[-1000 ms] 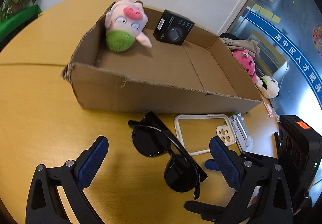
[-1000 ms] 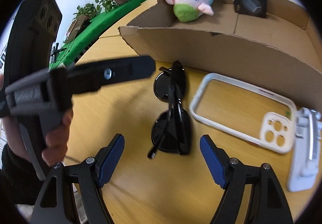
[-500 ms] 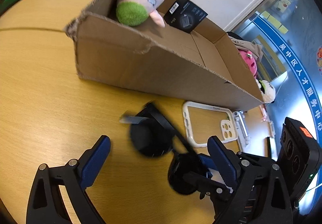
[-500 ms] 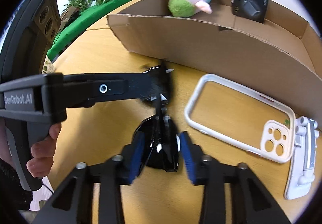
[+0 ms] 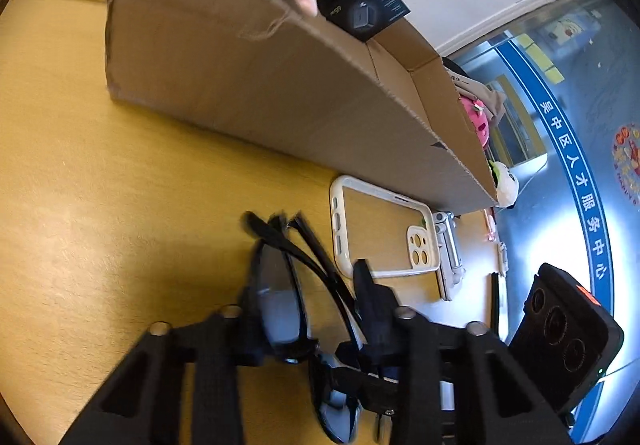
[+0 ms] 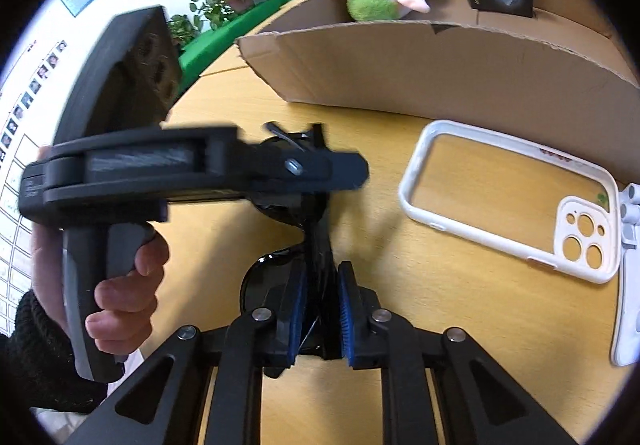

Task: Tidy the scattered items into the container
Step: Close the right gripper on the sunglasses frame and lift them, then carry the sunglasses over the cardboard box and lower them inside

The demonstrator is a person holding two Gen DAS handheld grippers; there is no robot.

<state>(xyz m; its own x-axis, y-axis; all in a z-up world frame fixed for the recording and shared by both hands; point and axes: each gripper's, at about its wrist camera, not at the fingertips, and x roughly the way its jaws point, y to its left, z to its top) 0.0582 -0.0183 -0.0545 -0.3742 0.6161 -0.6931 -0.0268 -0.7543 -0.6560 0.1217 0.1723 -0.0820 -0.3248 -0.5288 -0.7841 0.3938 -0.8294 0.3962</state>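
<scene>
Two hand-held grippers take the light, slick, fragile black sunglasses (image 6: 316, 245) off the bench (image 6: 400, 397): the right hand-held gripper (image 6: 319, 315) clamps one lens end, the left hand-held gripper (image 5: 308, 309) is closing around the other.

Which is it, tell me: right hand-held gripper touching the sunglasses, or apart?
Touching. The right wrist view shows the right hand-held gripper with both blue pads pressed against the folded sunglasses.
</scene>
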